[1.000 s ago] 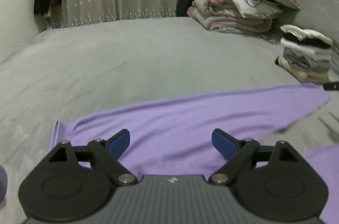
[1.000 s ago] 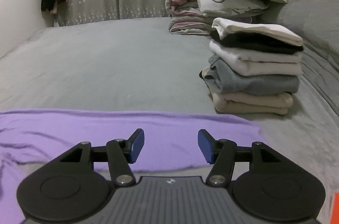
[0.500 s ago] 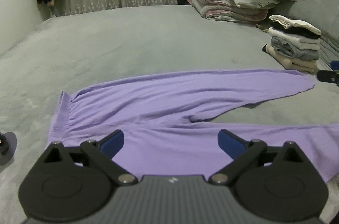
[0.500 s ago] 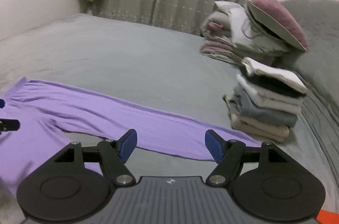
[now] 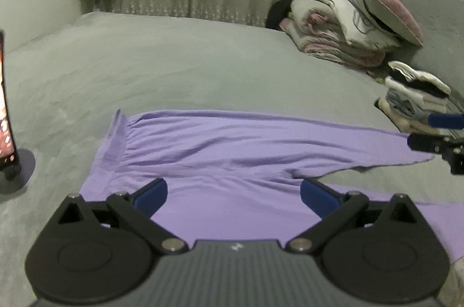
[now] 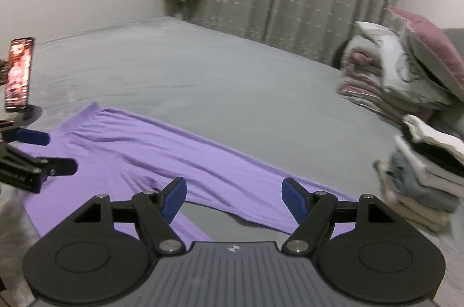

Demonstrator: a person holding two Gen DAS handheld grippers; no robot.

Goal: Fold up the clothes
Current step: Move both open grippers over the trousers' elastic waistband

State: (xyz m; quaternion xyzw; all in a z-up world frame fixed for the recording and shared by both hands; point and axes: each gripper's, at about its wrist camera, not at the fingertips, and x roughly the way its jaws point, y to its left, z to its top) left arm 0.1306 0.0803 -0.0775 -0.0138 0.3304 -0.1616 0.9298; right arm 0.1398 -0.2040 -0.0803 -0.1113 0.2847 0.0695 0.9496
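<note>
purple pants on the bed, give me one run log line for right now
purple pants: spread flat, unfolded | left gripper: open, empty | right gripper: open, empty | folded stack: beside leg end

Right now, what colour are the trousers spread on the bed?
Plain lilac trousers, clearest in the left wrist view.

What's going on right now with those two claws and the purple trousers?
Left gripper open, empty, above the waist end. Right gripper open, empty, over the legs. Purple trousers flat on the bed, unfolded. Nothing in the way.
</note>
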